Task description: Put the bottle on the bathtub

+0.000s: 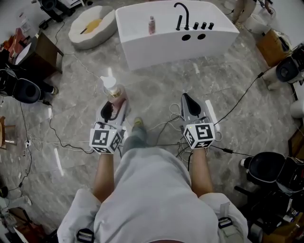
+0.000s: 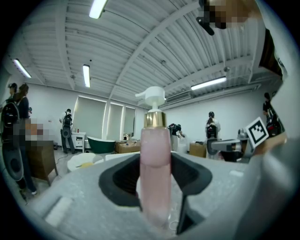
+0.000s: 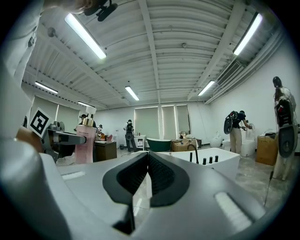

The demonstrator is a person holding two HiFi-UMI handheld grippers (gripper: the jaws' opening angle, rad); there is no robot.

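L gripper (image 1: 114,105) clamped on pink pump bottle w/ gold collar (image 2: 155,168), kept upright for carrying, well short of white bathtub (image 1: 156,50) ahead. R gripper (image 1: 186,99) closed on nothing, idle alongside. Small pink bottle (image 1: 151,24) stands on tub rim.

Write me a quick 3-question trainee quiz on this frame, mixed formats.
1. True or false: the right gripper has its jaws wide apart.
2. What stands on the bathtub rim, left of the black faucet? A) a small bottle B) a towel C) a cup
3. Fill in: the left gripper is shut on a pink ____ with a white pump.

Key: 1 false, the jaws are together with nothing between them; 2 A; 3 bottle.
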